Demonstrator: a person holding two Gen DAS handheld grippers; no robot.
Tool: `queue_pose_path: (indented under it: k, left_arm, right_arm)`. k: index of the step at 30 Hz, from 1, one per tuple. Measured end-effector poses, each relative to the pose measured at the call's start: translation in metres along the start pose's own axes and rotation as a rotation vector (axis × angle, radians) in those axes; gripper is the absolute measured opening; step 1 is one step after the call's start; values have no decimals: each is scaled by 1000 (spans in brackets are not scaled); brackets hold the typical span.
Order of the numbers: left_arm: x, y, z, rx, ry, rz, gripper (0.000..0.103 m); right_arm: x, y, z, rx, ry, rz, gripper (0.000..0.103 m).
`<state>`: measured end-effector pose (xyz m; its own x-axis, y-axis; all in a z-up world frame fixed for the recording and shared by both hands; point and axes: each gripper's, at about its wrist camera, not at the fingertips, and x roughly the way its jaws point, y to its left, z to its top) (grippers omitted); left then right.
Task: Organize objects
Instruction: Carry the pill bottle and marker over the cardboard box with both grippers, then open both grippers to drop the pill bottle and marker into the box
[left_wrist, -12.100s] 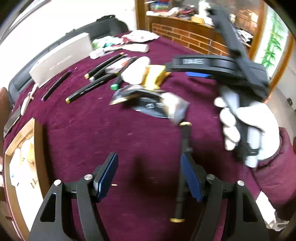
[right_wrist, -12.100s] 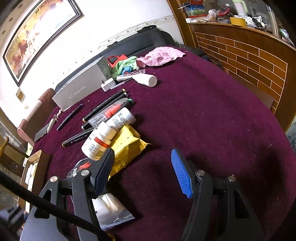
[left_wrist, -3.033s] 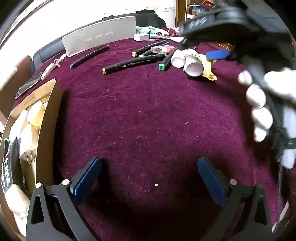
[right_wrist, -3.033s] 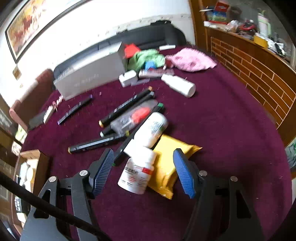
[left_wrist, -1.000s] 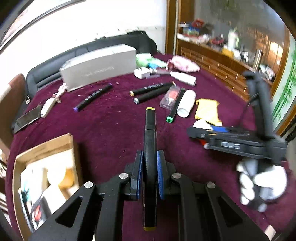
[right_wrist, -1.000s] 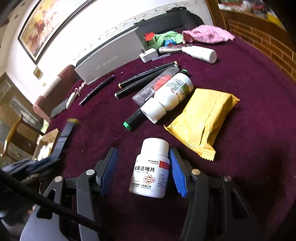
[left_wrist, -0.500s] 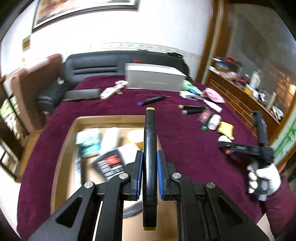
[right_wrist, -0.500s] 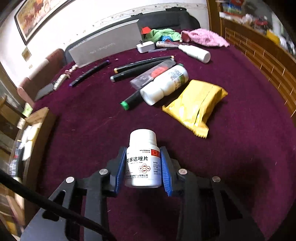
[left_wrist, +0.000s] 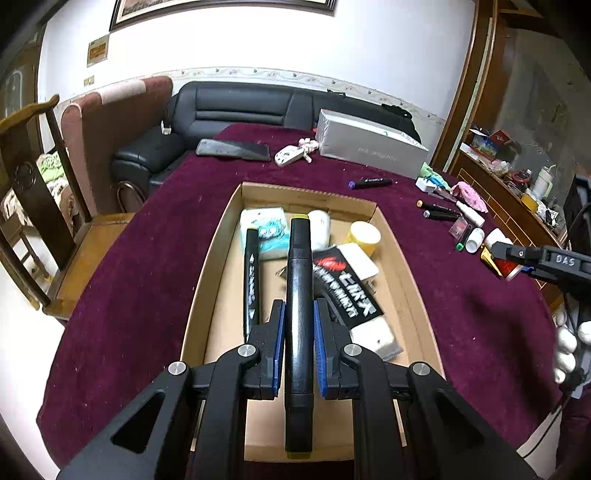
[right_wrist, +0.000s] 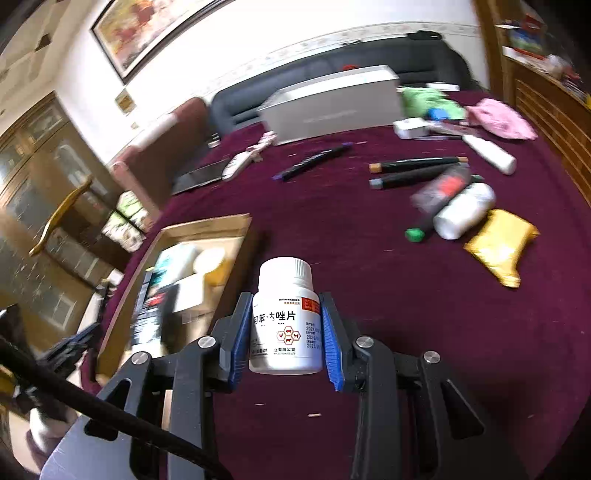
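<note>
My left gripper (left_wrist: 299, 347) is shut on a black marker (left_wrist: 300, 280) with yellow end caps. It holds the marker lengthwise above the open cardboard box (left_wrist: 207, 284). In the box lie another black marker (left_wrist: 251, 280), a tissue pack (left_wrist: 264, 232), a yellow roll (left_wrist: 365, 234) and a black packet (left_wrist: 345, 284). My right gripper (right_wrist: 286, 332) is shut on a white pill bottle (right_wrist: 286, 295), held upright above the maroon tablecloth, just right of the box (right_wrist: 207, 225).
On the cloth to the right lie two black markers (right_wrist: 417, 164), a lying white bottle (right_wrist: 463, 210), a yellow packet (right_wrist: 498, 245) and a pink cloth (right_wrist: 498, 118). A long grey carton (right_wrist: 332, 107) stands at the back. A wooden chair (left_wrist: 44, 206) is left of the table.
My left gripper carried the marker from over the cloth to above the box. My right gripper closed on the pill bottle and lifted it off the cloth towards the box.
</note>
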<state>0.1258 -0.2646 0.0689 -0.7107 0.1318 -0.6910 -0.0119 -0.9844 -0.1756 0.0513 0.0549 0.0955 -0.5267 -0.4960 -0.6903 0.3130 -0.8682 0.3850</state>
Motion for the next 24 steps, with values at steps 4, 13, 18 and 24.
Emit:
queue_pose_path:
  k: [4,13,18,24]
  left_arm:
    - [10,6,-7,-5,34,0,12]
    - [34,15,-20,7,96,14,12]
    - [39,18,-25,-7,110,-1,12]
    - [38,23,-27,-29,107,-15,12]
  right_arm:
    - [21,32,-5,-18,61,85,33]
    - [73,87,-19,-80,167,109,33]
    - [93,103,-24,-123,203,81,33]
    - [112,117,-30,-151,234,48,33]
